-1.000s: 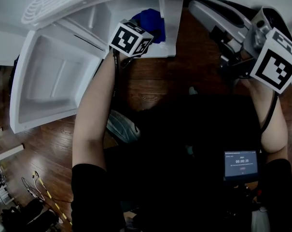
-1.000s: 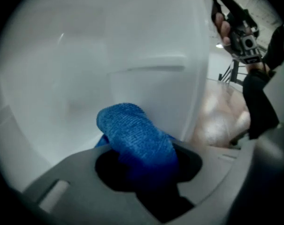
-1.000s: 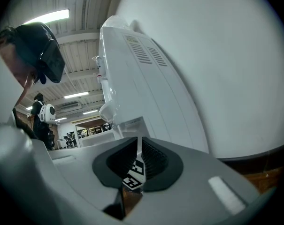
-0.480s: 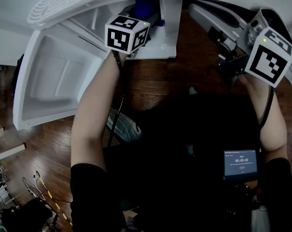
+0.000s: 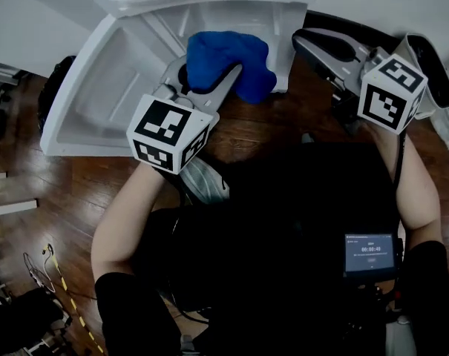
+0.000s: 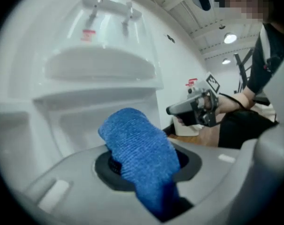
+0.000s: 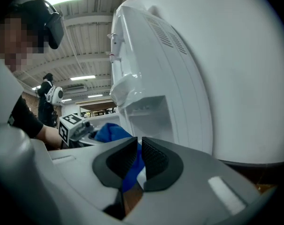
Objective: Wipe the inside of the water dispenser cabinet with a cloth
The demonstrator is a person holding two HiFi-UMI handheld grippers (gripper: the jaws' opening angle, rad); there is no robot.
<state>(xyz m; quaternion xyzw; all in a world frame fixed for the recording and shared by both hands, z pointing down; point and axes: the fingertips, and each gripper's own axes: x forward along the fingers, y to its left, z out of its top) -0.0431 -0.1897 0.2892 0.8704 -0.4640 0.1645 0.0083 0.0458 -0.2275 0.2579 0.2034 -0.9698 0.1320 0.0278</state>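
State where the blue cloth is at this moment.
Head view, top centre: the blue cloth is clamped in the left gripper, in front of the water dispenser's open white cabinet.

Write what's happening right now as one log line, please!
left gripper: shut on blue cloth | right gripper: shut, empty | place: in front of open cabinet

We see the blue cloth (image 5: 231,65), at twelve o'clock in the head view, as soft, nubby, matt fabric against the smooth, glossy white plastic of the water dispenser cabinet (image 5: 90,102) at ten o'clock. The floor (image 5: 68,191) at eight o'clock is dark polished wood, and the right gripper (image 7: 138,161) has a matt grey plastic shell with finely ribbed black pads (image 7: 154,156).
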